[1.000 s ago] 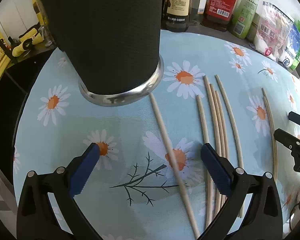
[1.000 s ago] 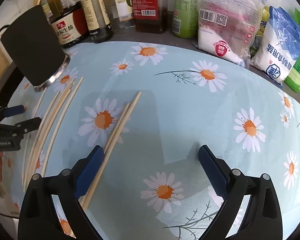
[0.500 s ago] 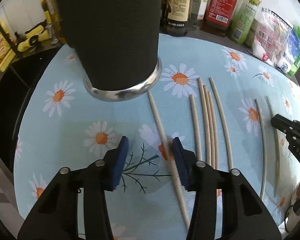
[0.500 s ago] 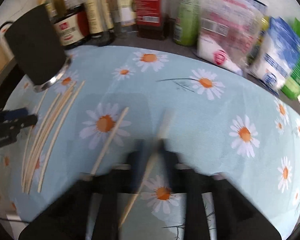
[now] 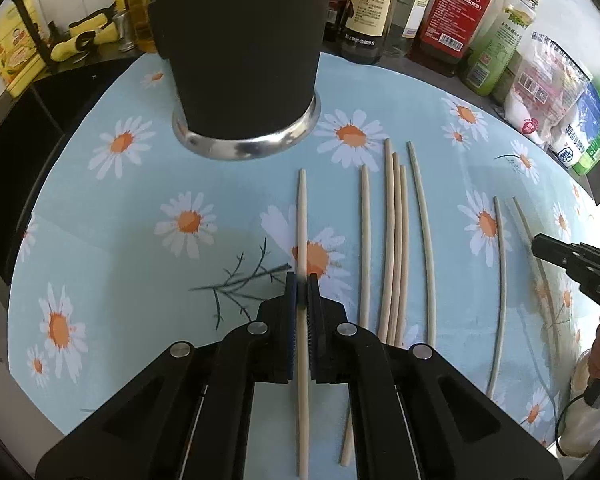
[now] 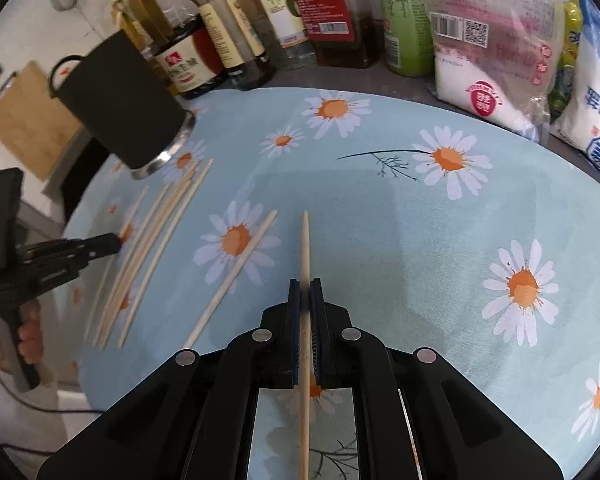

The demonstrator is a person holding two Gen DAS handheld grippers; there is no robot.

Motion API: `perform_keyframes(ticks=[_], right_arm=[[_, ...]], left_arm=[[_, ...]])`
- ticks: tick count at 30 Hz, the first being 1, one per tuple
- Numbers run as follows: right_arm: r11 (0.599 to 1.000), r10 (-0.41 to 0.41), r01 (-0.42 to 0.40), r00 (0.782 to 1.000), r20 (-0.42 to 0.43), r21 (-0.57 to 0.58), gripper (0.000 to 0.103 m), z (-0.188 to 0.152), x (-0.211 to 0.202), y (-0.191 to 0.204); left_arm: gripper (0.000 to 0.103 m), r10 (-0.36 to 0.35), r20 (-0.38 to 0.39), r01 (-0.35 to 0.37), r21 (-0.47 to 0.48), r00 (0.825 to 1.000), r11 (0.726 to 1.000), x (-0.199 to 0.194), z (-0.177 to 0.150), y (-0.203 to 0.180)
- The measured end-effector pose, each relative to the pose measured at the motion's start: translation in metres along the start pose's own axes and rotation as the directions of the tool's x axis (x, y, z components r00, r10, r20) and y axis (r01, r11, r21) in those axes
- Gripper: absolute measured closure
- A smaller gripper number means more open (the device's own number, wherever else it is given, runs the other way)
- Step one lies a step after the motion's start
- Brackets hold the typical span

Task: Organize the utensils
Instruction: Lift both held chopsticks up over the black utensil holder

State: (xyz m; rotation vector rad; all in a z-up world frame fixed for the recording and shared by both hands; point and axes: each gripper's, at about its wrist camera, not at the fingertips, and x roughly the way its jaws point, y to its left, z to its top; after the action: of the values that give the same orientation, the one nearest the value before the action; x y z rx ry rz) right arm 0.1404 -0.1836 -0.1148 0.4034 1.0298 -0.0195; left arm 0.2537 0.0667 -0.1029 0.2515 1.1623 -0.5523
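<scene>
- Wooden chopstick (image 5: 302, 216) pinched between the pressed-together blue pads of the left gripper (image 5: 301, 280), lower centre of frame, lying along the daisy tablecloth (image 5: 112, 240).
- Right gripper (image 6: 305, 286) clamps a second chopstick (image 6: 305, 240), pointing up-frame.
- Count, left view: five loose chopsticks (image 5: 394, 240) right of centre, two more (image 5: 502, 272) far right.
- One black holder (image 5: 240, 40), upper centre.
</scene>
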Motion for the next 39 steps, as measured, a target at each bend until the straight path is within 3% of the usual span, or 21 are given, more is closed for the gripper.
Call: perform_keyframes(ticks=[8, 14, 24, 34, 39], right_arm=[[0.992, 0.058, -0.055, 0.998, 0.023, -0.117, 0.098, 0.010, -0.025, -0.002], [0.985, 0.026, -0.017, 0.999, 0.046, -0.173, 0.098, 0.020, -0.033, -0.003], [0.972, 0.088, -0.056, 0.987, 0.133, -0.227, 0.098, 0.071, -0.045, 0.025], [0.921, 0.256, -0.168, 0.941, 0.221, -0.353, 0.098, 0.118, -0.057, 0.090], [0.889, 0.336, -0.208, 0.901, 0.272, -0.408, 0.098, 0.139, -0.063, 0.122]], left_arm=[[0.098, 0.081, -0.011, -0.081, -0.074, 0.997, 0.994, -0.008, -0.006, 0.001], [0.098, 0.106, 0.034, -0.103, -0.074, 0.994, 0.992, -0.025, -0.009, 0.000], [0.098, 0.148, 0.107, -0.139, -0.092, 0.983, 0.986, -0.062, 0.011, 0.008], [0.098, 0.215, 0.182, -0.198, -0.107, 0.959, 0.974, -0.105, 0.033, 0.021], [0.098, 0.297, 0.260, -0.272, -0.126, 0.919, 0.954, -0.133, 0.046, 0.022]])
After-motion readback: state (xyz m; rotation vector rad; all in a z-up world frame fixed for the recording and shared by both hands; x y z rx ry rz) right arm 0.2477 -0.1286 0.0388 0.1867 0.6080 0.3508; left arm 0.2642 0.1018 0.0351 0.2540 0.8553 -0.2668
